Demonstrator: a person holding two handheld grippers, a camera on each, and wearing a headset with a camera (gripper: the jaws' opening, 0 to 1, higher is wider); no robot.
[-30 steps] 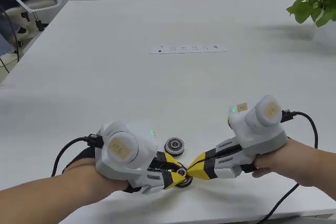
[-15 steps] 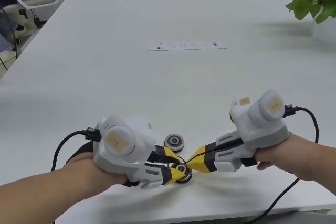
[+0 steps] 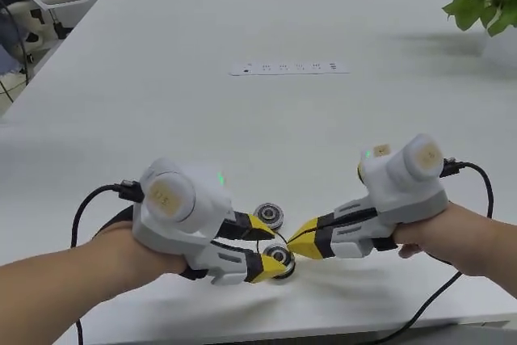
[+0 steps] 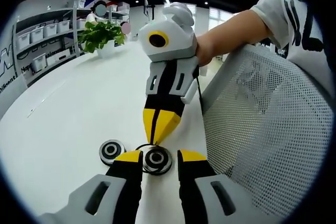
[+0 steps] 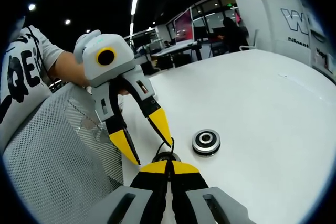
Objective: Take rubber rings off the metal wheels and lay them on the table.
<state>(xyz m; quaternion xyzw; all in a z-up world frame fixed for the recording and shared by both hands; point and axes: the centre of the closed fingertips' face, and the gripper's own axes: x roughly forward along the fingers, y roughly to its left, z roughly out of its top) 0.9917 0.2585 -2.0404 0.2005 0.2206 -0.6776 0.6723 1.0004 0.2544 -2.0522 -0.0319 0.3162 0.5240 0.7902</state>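
The left gripper (image 3: pixel 271 246) has spread its jaws, straddling the metal wheel (image 4: pixel 157 160); the right gripper (image 5: pixel 169 167), pinching the rubber ring (image 4: pixel 143 145) shut, should peel outward steadily.

Table (image 3: pixel 242 119) – smooth matt white top, I see only a faint sheen at the far right. Both wheels read as bright machined metal w/ dark centres: near wheel (image 3: pixel 279 261), far wheel (image 3: pixel 268 216). Rubber ring (image 4: pixel 140 146) is thin, dull black. Left gripper (image 3: pixel 271 250) & right gripper (image 3: pixel 292 248): satin white-grey plastic shells, glossier yellow/black tips. Cable (image 3: pixel 478 191) is matt black. Chair back (image 4: pixel 262 129) – coarse grey mesh.
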